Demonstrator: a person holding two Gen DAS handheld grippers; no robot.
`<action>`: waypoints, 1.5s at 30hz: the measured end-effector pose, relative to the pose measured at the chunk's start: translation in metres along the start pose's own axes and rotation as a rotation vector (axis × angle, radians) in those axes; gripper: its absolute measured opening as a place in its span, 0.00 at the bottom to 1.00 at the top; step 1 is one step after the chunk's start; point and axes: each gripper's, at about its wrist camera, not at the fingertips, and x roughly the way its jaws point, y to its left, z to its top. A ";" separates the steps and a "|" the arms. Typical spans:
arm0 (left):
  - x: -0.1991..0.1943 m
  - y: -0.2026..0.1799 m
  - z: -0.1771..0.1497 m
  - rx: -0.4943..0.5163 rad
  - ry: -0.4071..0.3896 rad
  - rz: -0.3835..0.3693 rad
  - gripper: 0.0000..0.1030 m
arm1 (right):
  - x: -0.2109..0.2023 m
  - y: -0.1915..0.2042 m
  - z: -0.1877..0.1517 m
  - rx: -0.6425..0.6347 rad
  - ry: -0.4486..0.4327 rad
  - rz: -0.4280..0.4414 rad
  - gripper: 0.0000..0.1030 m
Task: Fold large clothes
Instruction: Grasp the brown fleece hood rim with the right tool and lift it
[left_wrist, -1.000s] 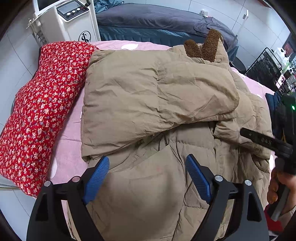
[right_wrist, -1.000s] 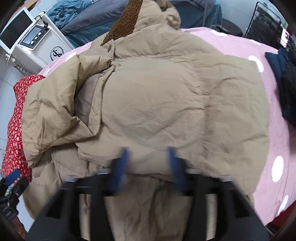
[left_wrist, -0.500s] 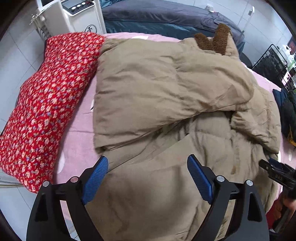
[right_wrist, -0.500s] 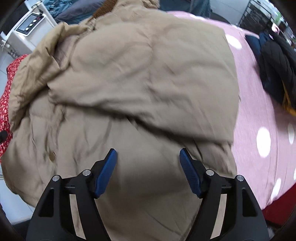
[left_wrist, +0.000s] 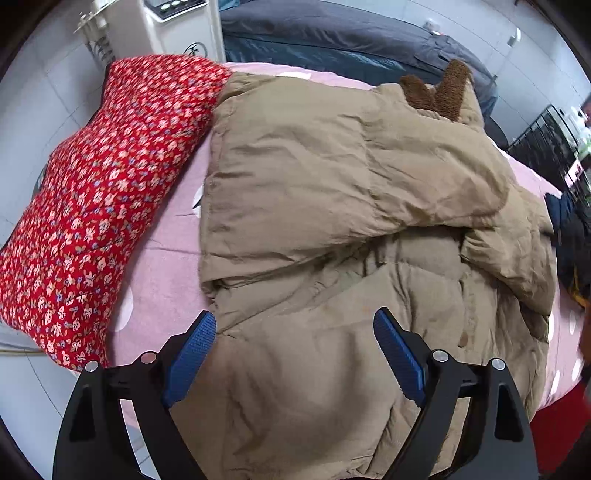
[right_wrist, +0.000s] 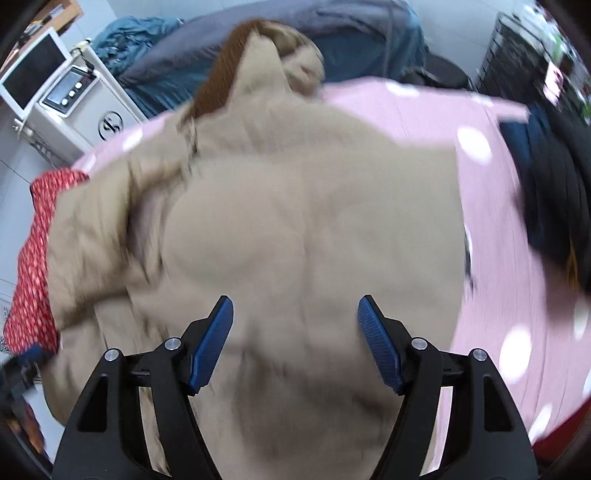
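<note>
Flanking the tan coat (left_wrist: 332, 206): red floral bundle (left_wrist: 103, 192) and dark clothes (right_wrist: 546, 192); both tongs (left_wrist: 294, 354) (right_wrist: 295, 343) gape, empty.

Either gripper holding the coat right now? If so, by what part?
Nothing held. The left gripper and the right gripper both hang open above the tan puffer coat, blue pads clear of the fabric.
</note>
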 end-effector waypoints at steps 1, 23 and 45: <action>-0.001 -0.005 0.000 0.018 -0.002 0.003 0.83 | 0.001 0.005 0.017 -0.007 -0.008 0.008 0.68; 0.013 -0.014 0.003 -0.088 0.103 0.070 0.85 | 0.117 0.057 0.342 0.218 -0.040 -0.079 0.69; 0.028 -0.062 0.093 0.068 0.015 -0.034 0.85 | 0.035 0.102 0.160 -0.437 -0.188 0.033 0.20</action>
